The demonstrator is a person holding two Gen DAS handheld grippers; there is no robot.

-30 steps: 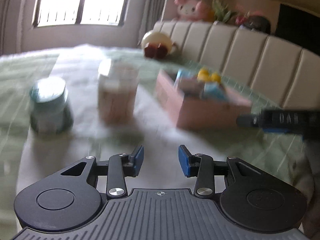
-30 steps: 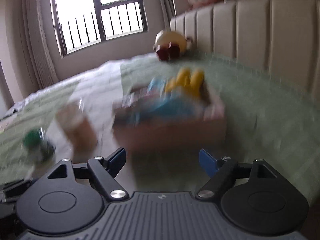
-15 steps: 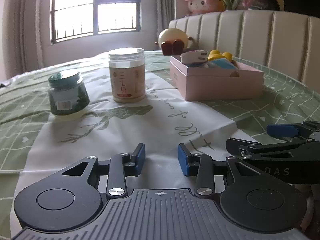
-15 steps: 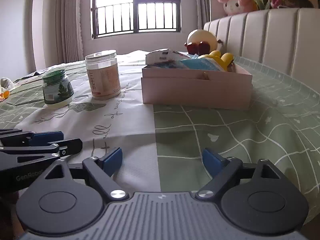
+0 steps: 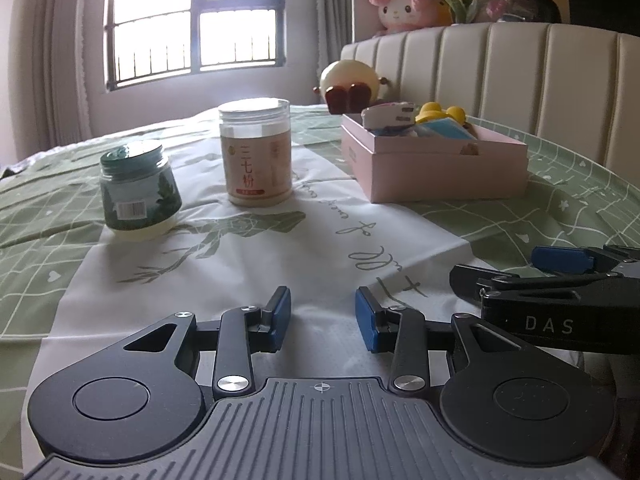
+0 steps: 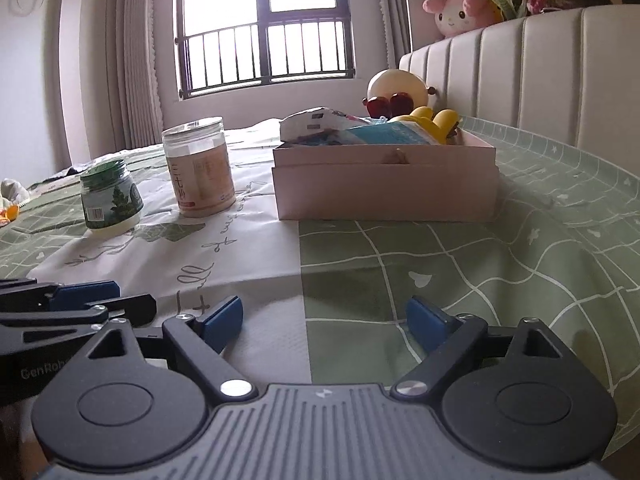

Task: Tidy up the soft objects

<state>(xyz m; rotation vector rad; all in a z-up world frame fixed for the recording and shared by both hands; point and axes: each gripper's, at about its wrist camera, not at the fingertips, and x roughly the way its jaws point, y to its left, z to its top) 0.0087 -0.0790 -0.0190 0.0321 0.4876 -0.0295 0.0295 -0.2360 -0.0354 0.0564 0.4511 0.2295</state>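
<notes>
The pink box (image 5: 444, 168) stands on the green checked bedspread (image 6: 500, 264), and it is the landmark here. Inside the pink box lie the soft things: a yellow plush toy (image 6: 434, 120), a blue packet (image 6: 392, 134) and a white packet (image 6: 316, 120), all rising a little over the rim. To the left of the box stands a tall clear jar (image 5: 256, 156), and further left of it a green jar (image 5: 138, 192), both on the white printed panel (image 5: 256, 264) of the spread. Behind the box a round cream plush (image 5: 352, 80) leans near the padded headboard (image 5: 520, 76).

The left gripper (image 5: 322, 316) rests low in front of the box, released, with nothing between its 2 blue pads. The right gripper (image 6: 324, 320) is beside it, spread wide and empty too.
</notes>
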